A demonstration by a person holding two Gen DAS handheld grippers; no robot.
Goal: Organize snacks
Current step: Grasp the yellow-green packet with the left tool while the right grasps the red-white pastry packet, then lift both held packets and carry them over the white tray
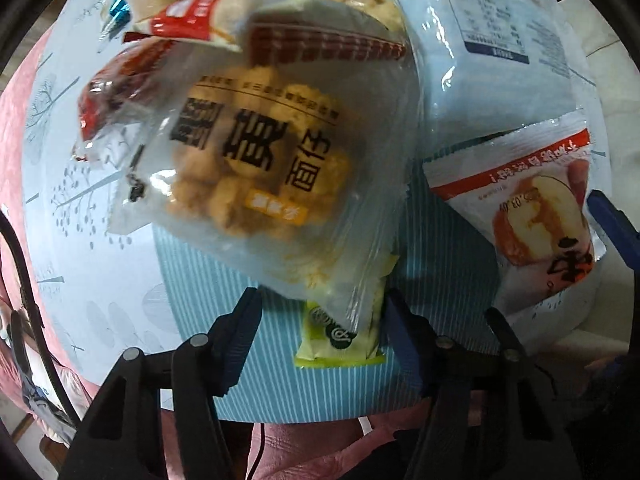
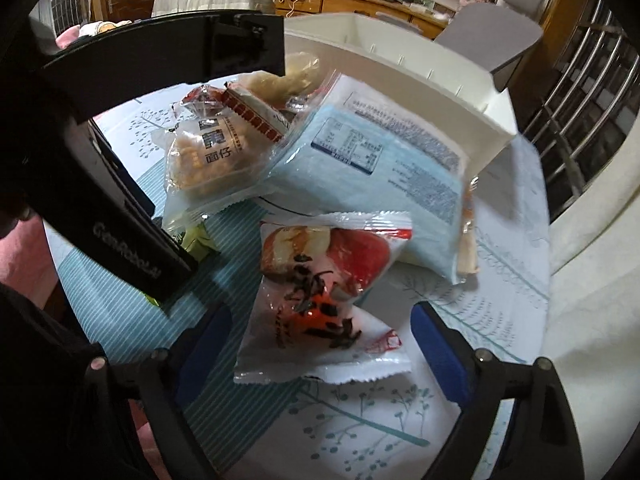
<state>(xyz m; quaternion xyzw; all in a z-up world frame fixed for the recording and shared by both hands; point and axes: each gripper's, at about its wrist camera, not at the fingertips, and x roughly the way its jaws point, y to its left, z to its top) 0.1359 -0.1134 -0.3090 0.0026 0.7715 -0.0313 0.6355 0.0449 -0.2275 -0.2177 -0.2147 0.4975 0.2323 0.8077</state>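
A pile of snack packets lies on a round table. In the left wrist view a clear bag of round biscuits point(image 1: 256, 160) lies tilted over a yellow-green packet point(image 1: 340, 340). My left gripper point(image 1: 320, 304) points down at them. Its jaws straddle the yellow-green packet and the bag's corner, with a gap at the left pad. In the right wrist view a white and red packet point(image 2: 320, 304) lies between the blue pads point(image 2: 436, 344) of my right gripper point(image 2: 320, 340), with a small gap on each side. The same packet point(image 1: 532, 208) shows at the right of the left wrist view.
A large pale blue pack point(image 2: 380, 168) leans on a white bin point(image 2: 400, 68) at the back. A blue striped mat point(image 1: 440, 248) lies on the tree-patterned tablecloth point(image 2: 360, 420). The left gripper's black body point(image 2: 120, 208) fills the left of the right wrist view. More packets point(image 1: 192, 24) lie behind.
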